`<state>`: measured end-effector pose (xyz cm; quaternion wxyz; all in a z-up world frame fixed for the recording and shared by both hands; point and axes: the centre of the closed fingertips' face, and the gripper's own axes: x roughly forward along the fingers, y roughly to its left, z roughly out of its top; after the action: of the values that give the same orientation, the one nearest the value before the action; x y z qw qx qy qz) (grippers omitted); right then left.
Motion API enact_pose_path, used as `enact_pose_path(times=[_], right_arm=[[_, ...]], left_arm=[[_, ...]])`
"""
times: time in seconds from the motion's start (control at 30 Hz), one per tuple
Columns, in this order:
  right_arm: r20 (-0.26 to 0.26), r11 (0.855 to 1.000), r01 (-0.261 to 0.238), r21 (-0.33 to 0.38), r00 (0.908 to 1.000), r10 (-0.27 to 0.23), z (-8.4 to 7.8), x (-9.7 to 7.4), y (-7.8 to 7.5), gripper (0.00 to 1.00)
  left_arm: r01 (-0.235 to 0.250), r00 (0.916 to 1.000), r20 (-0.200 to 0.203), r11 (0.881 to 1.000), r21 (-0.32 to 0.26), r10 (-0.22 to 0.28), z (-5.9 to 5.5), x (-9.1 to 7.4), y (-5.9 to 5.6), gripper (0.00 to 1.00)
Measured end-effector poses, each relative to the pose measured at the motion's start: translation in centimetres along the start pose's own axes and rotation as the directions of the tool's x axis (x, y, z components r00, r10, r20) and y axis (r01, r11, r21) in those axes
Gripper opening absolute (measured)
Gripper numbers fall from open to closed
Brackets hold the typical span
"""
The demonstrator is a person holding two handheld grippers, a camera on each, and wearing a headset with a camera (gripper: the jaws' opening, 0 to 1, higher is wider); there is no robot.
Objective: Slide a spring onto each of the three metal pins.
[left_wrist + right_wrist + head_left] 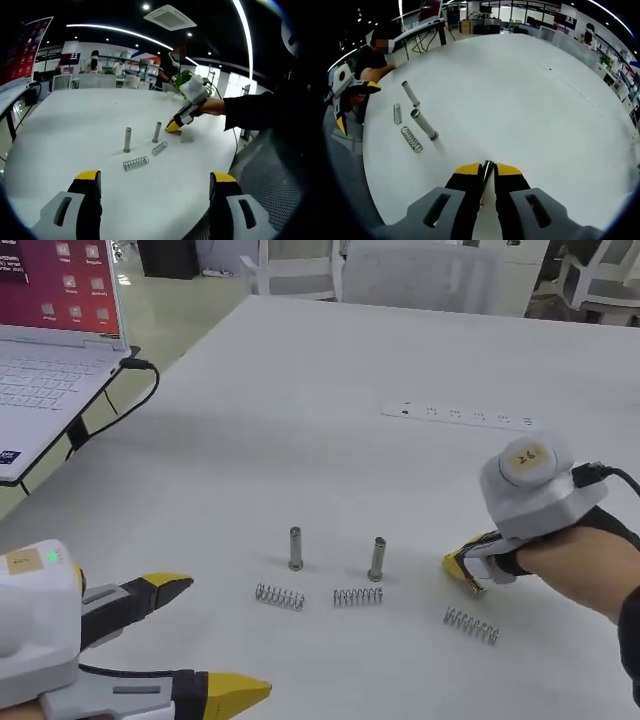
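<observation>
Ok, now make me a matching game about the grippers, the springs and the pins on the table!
Things: 1 left gripper; 2 right gripper; 3 springs; 4 two pins.
States: A standing upright on the table; B jaws shut on a thin metal piece; C lying flat on the table; D jaws wide apart.
Pairs: 1-D, 2-B, 3-C, 4-A.

Two upright pins (295, 548) mid-table, springs (279, 597) before them; open tabletop (300, 420) beyond; laptop (50, 360) far left.

Seemingly an office: laptop (40, 370), desk chairs (290, 275).
</observation>
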<state>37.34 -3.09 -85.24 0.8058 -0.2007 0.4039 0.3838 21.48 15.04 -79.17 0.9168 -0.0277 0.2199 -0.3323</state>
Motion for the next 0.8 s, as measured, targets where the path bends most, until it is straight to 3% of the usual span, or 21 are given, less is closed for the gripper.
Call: enact_pose_path(times=[0.8], right_arm=[[-0.011,0.994,-0.002,0.107,0.9999,0.003,0.14,-0.25,0.36,0.06]], left_arm=[[0.003,1.0,0.003,1.0,0.002,-0.003,0.0,-0.06,-0.09,0.86]])
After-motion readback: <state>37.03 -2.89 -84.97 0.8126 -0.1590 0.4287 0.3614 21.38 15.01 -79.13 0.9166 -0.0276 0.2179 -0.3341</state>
